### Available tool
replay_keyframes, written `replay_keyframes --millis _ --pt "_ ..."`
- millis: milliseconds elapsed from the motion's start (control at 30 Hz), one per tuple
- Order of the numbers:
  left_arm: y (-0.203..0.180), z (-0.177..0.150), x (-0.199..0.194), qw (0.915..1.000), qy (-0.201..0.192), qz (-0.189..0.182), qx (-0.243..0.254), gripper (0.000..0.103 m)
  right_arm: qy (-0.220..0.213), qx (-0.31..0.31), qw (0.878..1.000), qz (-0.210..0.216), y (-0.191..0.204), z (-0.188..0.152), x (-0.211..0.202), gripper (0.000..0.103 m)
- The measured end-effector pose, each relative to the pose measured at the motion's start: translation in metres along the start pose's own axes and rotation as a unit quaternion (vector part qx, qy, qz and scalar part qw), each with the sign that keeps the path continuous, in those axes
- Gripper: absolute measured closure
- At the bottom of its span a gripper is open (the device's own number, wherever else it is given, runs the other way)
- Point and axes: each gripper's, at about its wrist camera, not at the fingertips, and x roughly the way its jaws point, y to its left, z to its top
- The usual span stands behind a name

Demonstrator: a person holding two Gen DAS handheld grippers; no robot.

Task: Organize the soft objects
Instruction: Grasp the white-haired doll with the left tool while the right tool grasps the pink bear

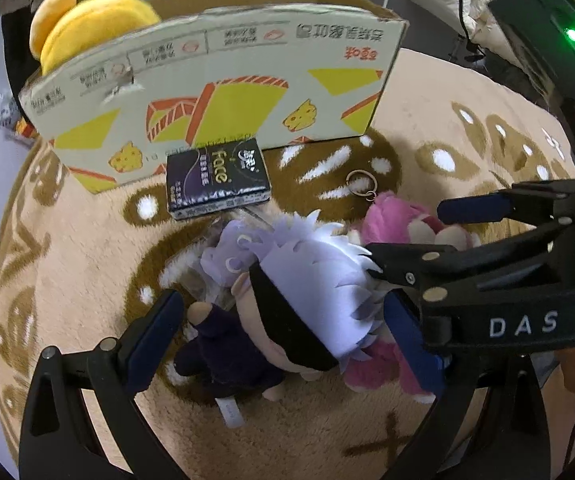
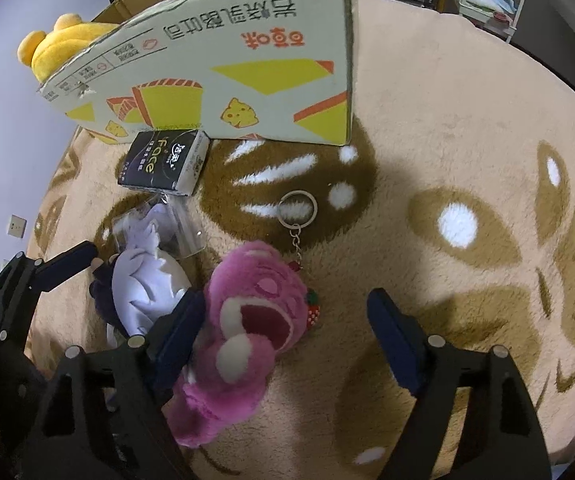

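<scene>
Right gripper (image 2: 287, 332): jaws spread, nothing clamped. They straddle the pink plush bear (image 2: 247, 320), which lies on the patterned rug (image 2: 447, 120). The bear sits hard against the left finger (image 2: 179, 332), with a clear gap of bare rug to the right finger. Judgement: the grasp is off-centre; a shift left would centre the bear before closing.

Bear's long axis runs from near-left to far-right, head toward the far side. Its keyring (image 2: 297, 206) trails off on a chain toward the cardboard box (image 2: 247, 52).

Left gripper (image 1: 283, 332): also spread and empty, straddling the white-haired doll (image 1: 311, 296), which lies just left of the bear, touching it. In the left wrist view, the right gripper's finger (image 1: 471, 208) sits over the bear's far side.

So 1 toy per gripper: right is nearer the bear, left nearer the doll.

The box stands on the far side, open, with a yellow plush (image 1: 87, 20) showing above its rim. A tissue pack (image 1: 217, 176) lies against the box's near wall.

Risk: the 2 toys touch, so lifting 1 may drag the other.
</scene>
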Motion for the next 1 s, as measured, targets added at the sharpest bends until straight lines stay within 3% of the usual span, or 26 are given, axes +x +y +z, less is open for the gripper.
replay_keyframes --millis 100,167,400,1000 --pt "0.005 0.0 0.003 0.9997 0.006 -0.013 -0.018 0.007 0.003 0.005 1.0 0.013 0.005 0.001 0.006 0.024" --pt "0.007 0.0 0.005 0.9993 0.011 -0.022 -0.027 0.016 0.006 0.007 1.0 0.02 0.006 0.002 0.009 0.027" --pt "0.006 0.0 0.005 0.9991 0.017 -0.023 -0.03 0.02 0.008 0.001 0.999 0.037 0.01 0.003 0.012 0.043" --pt "0.024 -0.004 -0.007 0.996 0.012 -0.044 -0.077 0.024 -0.024 -0.024 0.999 0.03 0.014 0.004 0.003 0.046"
